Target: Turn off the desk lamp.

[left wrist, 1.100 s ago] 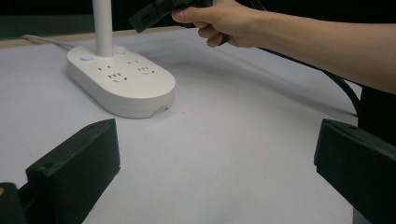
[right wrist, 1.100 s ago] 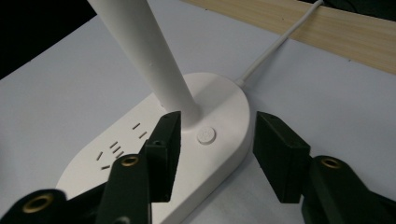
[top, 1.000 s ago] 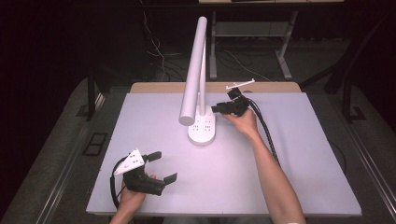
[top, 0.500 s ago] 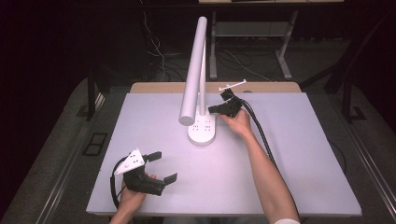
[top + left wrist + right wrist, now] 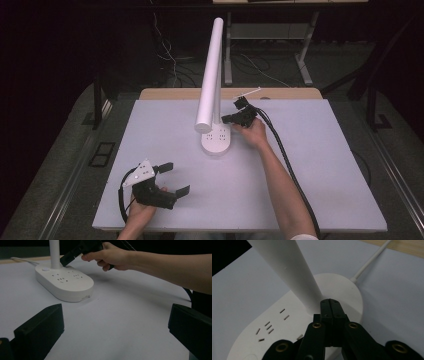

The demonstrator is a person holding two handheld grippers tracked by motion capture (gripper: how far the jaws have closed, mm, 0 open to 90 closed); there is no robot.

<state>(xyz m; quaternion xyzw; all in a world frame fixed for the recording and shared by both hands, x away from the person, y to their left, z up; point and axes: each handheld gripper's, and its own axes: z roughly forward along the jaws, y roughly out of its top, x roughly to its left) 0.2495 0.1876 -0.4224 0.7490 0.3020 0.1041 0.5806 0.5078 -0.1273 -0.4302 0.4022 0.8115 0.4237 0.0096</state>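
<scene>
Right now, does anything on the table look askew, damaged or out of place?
Nothing stands out. The white desk lamp stands upright on its socket base, undamaged, on the table. The right gripper has its jaws shut, tips at the foot of the lamp's post; the left gripper rests open near the front edge.

One desk lamp (image 5: 212,95) with socket base (image 5: 65,283); two tongs: left (image 5: 176,178), right (image 5: 226,119); one table (image 5: 320,170).

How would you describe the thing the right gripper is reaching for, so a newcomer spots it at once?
On the white table, look toward the far edge's middle. There stands a white desk lamp: an oval base with socket slots and a tall tube. The shut right gripper points at its stem.
</scene>
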